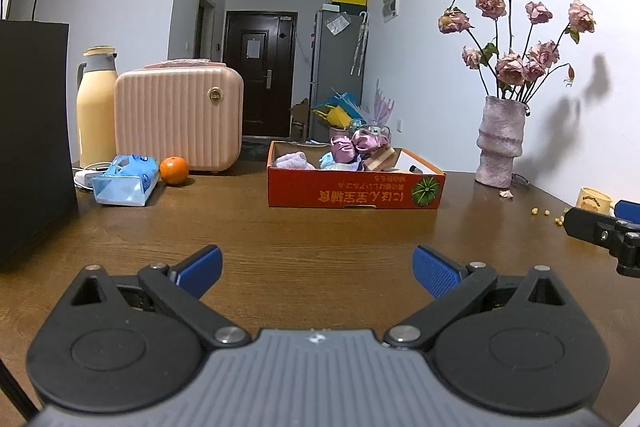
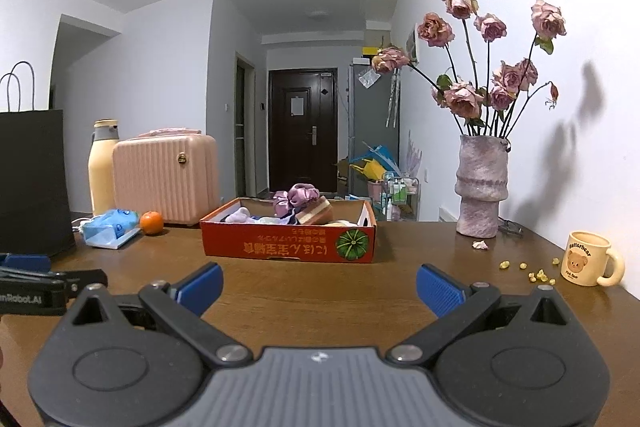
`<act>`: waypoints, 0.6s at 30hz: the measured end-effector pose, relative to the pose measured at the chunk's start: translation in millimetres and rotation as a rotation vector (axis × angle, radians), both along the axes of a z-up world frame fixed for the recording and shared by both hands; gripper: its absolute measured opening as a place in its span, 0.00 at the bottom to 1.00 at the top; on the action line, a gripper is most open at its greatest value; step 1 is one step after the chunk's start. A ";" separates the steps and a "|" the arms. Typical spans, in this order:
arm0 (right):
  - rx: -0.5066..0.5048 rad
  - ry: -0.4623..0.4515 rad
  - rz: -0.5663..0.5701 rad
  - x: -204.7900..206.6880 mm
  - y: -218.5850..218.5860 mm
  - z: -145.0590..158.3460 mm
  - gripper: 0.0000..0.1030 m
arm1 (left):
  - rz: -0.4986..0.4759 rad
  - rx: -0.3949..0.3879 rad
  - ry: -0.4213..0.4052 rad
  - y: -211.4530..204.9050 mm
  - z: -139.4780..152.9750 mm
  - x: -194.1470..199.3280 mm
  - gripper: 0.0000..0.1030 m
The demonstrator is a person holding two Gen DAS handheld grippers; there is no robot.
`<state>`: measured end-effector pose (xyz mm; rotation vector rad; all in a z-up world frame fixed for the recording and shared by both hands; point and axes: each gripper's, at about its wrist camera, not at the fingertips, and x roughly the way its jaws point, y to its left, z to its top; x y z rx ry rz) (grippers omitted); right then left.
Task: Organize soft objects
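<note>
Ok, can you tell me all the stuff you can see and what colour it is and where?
Table: one, brown wood, under everything.
Box: one, red cardboard, table middle.
Soft things: a pile, purple, white and pale blue, inside the box.
Suitcase: one, pink, far left.
Flask: one, yellow, left of the suitcase.
Orange: one, orange, beside the suitcase.
Tissue pack: one, blue, left of the orange.
Paper bag: one, black, left edge.
Vase: one, pinkish, right side, holding dried pink roses.
Mug: one, cream, far right.
Crumbs: several, yellow, beside the mug.
Left gripper: blue pads, open, empty.
Right gripper: blue pads, open, empty.
</note>
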<state>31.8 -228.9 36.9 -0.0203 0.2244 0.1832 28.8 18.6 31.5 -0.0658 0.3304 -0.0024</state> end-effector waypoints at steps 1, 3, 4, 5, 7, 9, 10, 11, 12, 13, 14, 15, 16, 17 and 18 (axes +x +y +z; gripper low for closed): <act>-0.002 -0.002 0.001 -1.5 1.1 0.2 1.00 | -0.001 0.001 -0.002 -0.2 0.3 -1.2 1.00; -0.003 -0.006 0.005 -3.9 2.0 1.0 1.00 | -0.002 0.004 -0.005 -1.0 1.0 -3.0 1.00; -0.004 -0.009 0.006 -4.2 2.3 1.7 1.00 | -0.003 0.005 -0.008 -1.6 1.6 -3.5 1.00; -0.005 -0.012 0.007 -5.1 2.8 2.1 1.00 | -0.004 0.006 -0.010 -1.9 2.0 -4.4 1.00; -0.006 -0.014 0.009 -6.7 3.4 2.4 1.00 | -0.012 -0.001 -0.014 -1.9 2.8 -5.1 1.00; -0.006 -0.016 0.010 -7.3 3.6 2.7 1.00 | -0.011 0.000 -0.016 -2.0 3.0 -5.8 1.00; -0.006 -0.016 0.009 -7.2 3.8 2.9 1.00 | -0.011 0.000 -0.016 -2.1 3.0 -6.1 1.00; -0.006 -0.017 0.009 -7.3 3.8 2.9 1.00 | -0.011 -0.001 -0.016 -2.2 3.0 -6.1 1.00; -0.006 -0.018 0.009 -7.3 3.4 2.9 1.00 | -0.011 0.001 -0.016 -2.5 3.0 -6.1 1.00; -0.006 -0.019 0.010 -7.3 3.4 3.1 1.00 | -0.011 0.001 -0.016 -2.4 3.0 -6.0 1.00; -0.006 -0.019 0.009 -7.4 3.6 3.3 1.00 | -0.012 0.001 -0.016 -2.4 3.0 -6.0 1.00; -0.006 -0.019 0.010 -7.6 3.5 3.3 1.00 | -0.012 0.001 -0.016 -2.5 3.0 -6.0 1.00; -0.006 -0.019 0.010 -7.6 3.6 3.4 1.00 | -0.013 0.002 -0.016 -2.5 3.1 -6.5 1.00; -0.006 -0.019 0.010 -7.5 3.6 3.3 1.00 | -0.014 0.003 -0.017 -3.2 3.3 -6.9 1.00; -0.006 -0.019 0.010 -7.6 3.7 3.4 1.00 | -0.015 0.004 -0.017 -3.8 3.5 -7.2 1.00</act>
